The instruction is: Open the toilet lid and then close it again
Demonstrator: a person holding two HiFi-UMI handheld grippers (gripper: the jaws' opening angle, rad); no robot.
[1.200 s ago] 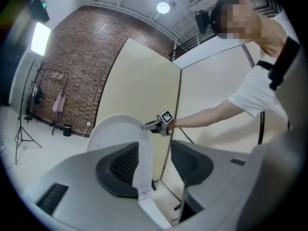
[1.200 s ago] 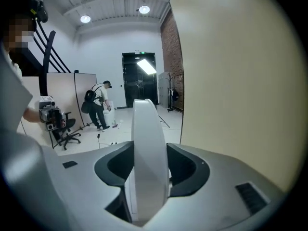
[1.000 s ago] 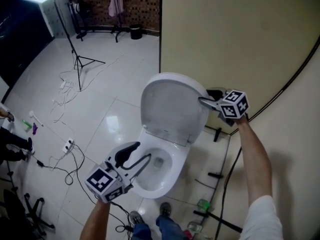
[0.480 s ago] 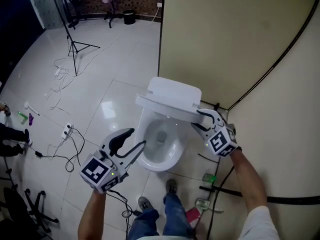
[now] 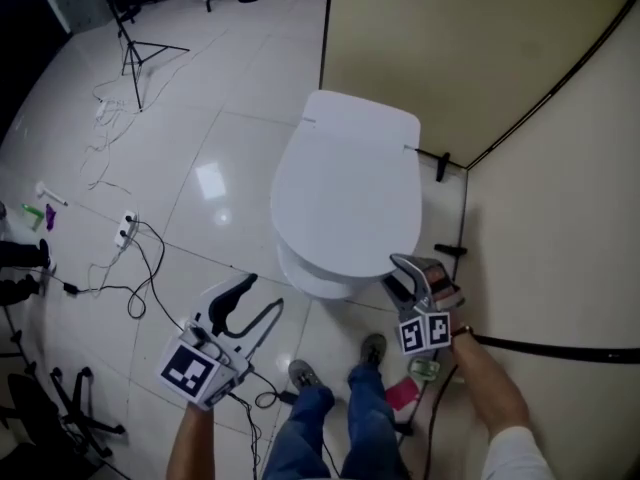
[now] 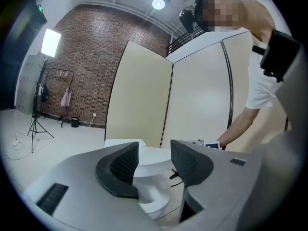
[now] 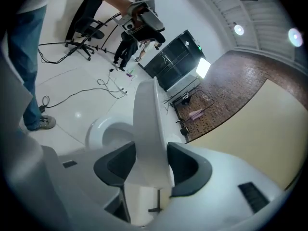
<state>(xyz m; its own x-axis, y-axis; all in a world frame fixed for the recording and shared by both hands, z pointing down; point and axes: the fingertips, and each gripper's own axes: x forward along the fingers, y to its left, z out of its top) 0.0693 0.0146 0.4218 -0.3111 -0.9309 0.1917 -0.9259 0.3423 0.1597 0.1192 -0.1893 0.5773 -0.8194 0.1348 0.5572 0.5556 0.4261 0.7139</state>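
The white toilet lid [image 5: 345, 193] lies flat down over the bowl beside the beige partition. My right gripper [image 5: 392, 271] is at the lid's front right edge. In the right gripper view the lid's rim [image 7: 147, 124] fills the gap between both pads, with the bowl [image 7: 103, 134] showing beneath it. These jaws have just been opening a little, and the rim still touches the pads. My left gripper [image 5: 262, 293] hangs open and empty over the floor, left of the toilet's front. In the left gripper view the toilet [image 6: 151, 170] stands well beyond its jaws.
Beige partition walls [image 5: 480, 48] close in behind and to the right of the toilet. The person's shoes [image 5: 372, 348] stand just in front of the bowl. Cables and a power strip [image 5: 125, 230] lie on the tiles to the left. A light stand [image 5: 125, 28] is at the far left.
The lid came down from upright to flat on the bowl. My right gripper travelled down and forward with it and rolled. My left gripper drew back and sank toward the lower left.
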